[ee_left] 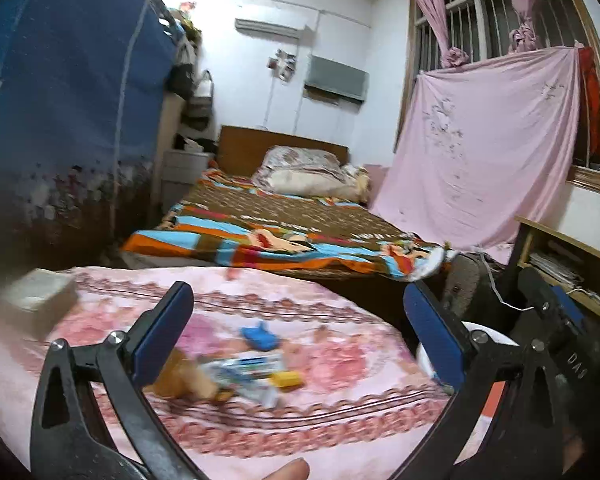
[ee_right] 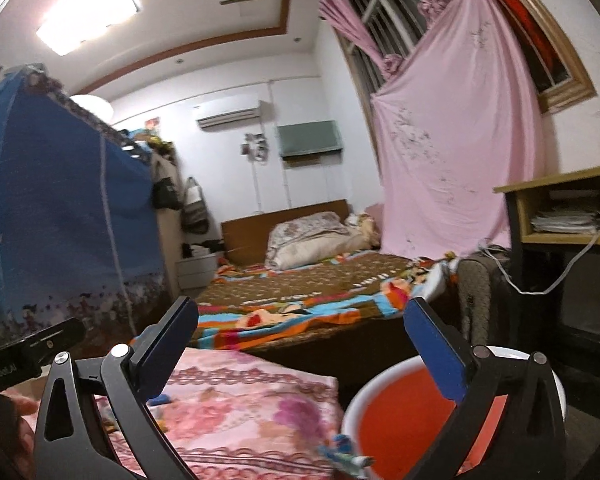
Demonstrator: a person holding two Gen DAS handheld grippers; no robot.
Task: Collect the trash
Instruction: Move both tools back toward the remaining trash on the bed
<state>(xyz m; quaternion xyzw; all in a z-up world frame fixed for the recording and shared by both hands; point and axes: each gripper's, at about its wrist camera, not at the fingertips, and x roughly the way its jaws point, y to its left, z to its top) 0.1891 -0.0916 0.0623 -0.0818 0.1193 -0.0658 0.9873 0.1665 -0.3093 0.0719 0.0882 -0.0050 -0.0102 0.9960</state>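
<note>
Blurred trash lies on a pink floral cloth (ee_left: 320, 432): a blue scrap (ee_left: 260, 336), a yellow piece (ee_left: 286, 380), pale wrappers (ee_left: 244, 372) and a brown lump (ee_left: 180, 380). My left gripper (ee_left: 296, 300) hovers over this pile, open, with nothing between its blue pads. My right gripper (ee_right: 300, 308) is open and empty too, above the cloth's right edge and a white-rimmed bin with a red inside (ee_right: 352, 404). A wrapper (ee_right: 344, 454) lies at the cloth's edge beside the bin's rim. The right gripper's body (ee_left: 556, 320) shows at the right of the left wrist view.
A pale box (ee_left: 36, 296) sits on the cloth at left. Beyond lies a bed with a colourful blanket (ee_left: 284, 220). A pink sheet (ee_right: 452, 152) hangs by the window. At the right stands a desk (ee_right: 560, 208) with papers and a white cable; at the left, a blue wardrobe (ee_left: 60, 100).
</note>
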